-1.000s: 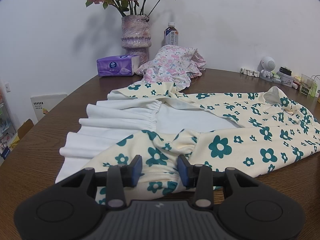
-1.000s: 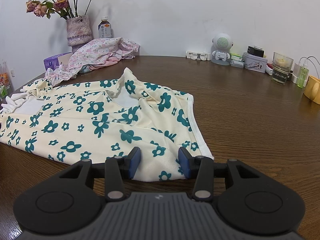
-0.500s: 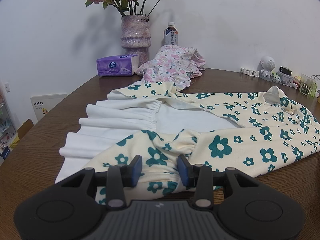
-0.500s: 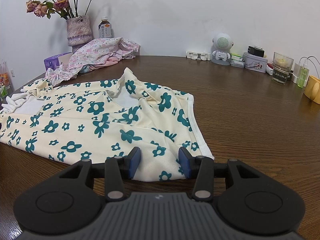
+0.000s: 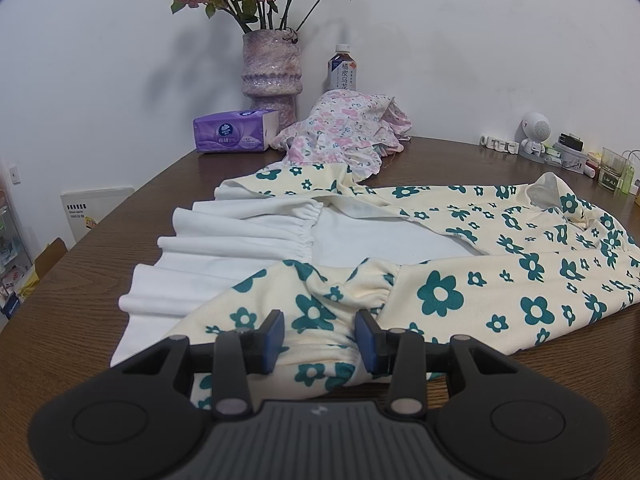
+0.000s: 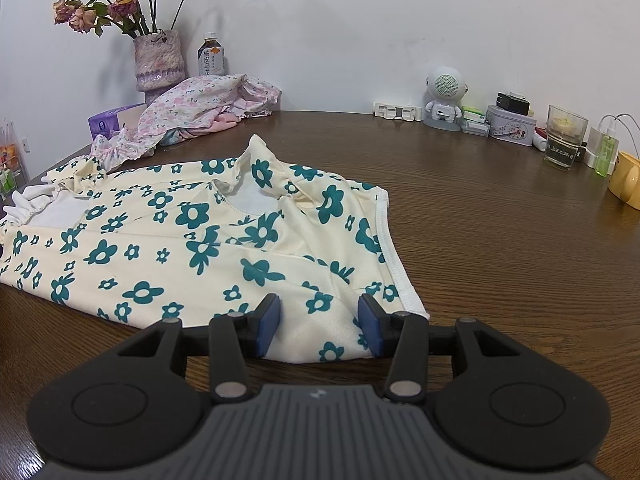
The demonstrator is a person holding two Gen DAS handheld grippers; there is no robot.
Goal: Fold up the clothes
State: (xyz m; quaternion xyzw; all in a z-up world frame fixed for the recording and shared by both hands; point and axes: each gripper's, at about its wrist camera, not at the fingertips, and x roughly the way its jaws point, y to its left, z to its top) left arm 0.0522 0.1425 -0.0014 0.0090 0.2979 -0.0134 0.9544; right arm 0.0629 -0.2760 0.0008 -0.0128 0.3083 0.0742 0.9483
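A cream dress with teal flowers lies spread on the brown table, its white ruffled lining showing at the left. My left gripper is low over the gathered near edge of the dress. Its blue pads stand apart with bunched cloth lying between them. In the right wrist view the dress runs off to the left. My right gripper straddles the near right corner by the white hem, jaws apart and the cloth flat between the pads.
A pink floral garment is heaped at the back beside a vase of roses, a purple tissue pack and a bottle. A white speaker figure, a tin, a glass and a yellow mug line the far right edge.
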